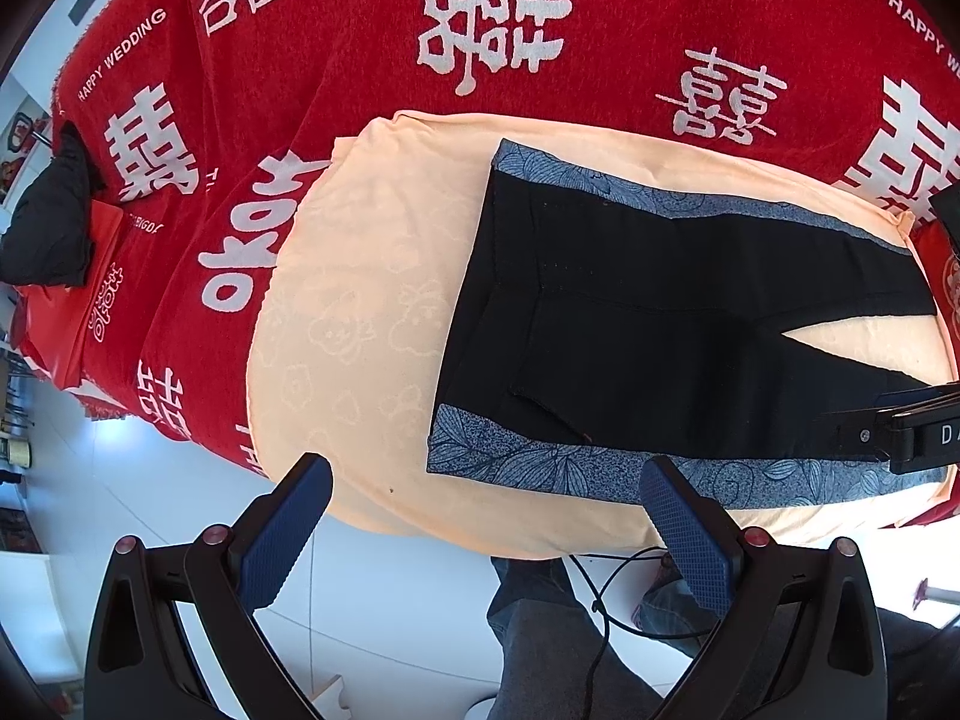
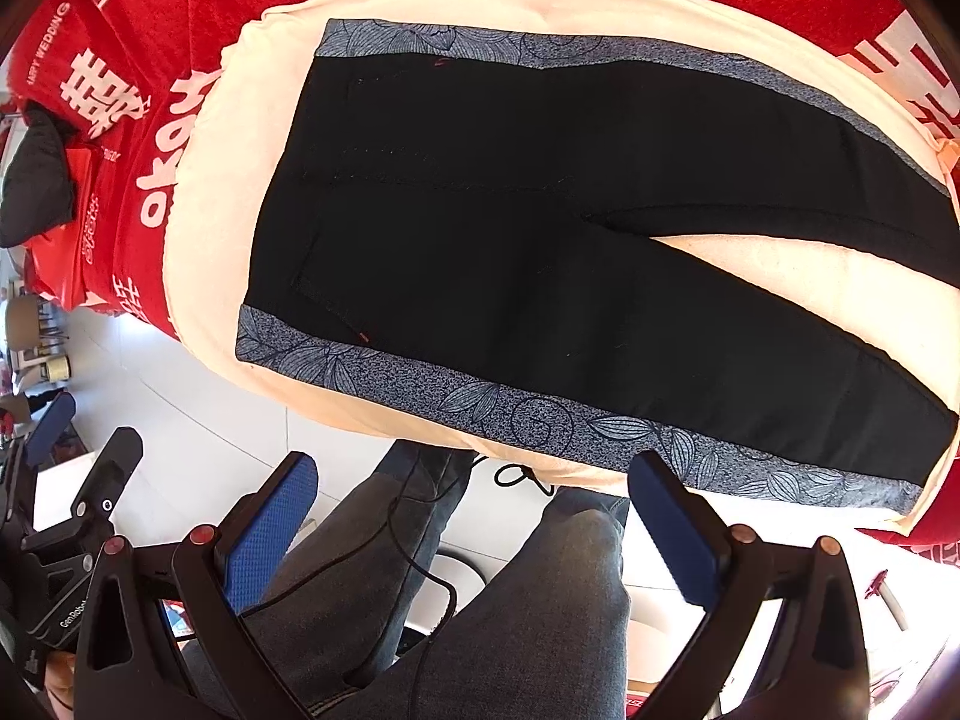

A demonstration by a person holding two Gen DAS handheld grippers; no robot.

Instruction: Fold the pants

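Pants (image 1: 648, 324): black, with blue-grey leaf-patterned side bands; lying flat and unfolded ahead of both grippers, waistband to their left, the two legs parting toward the right.

Towel (image 1: 360, 312): peach, faint embossed figures; spread under the pants and reaching past them on every side.

Red cover (image 1: 336, 60): white characters and lettering; beyond and left of the towel.

Left gripper (image 1: 486, 495): jaws spread wide, holding nothing; blue pads (image 1: 282, 534) above the towel's near edge, the right pad over the nearer patterned band.

Right gripper (image 2: 474, 483): jaws wide apart, empty; short of the towel's near edge, above the person's jeans-clad legs (image 2: 528, 618) and a black cable (image 2: 420, 564).
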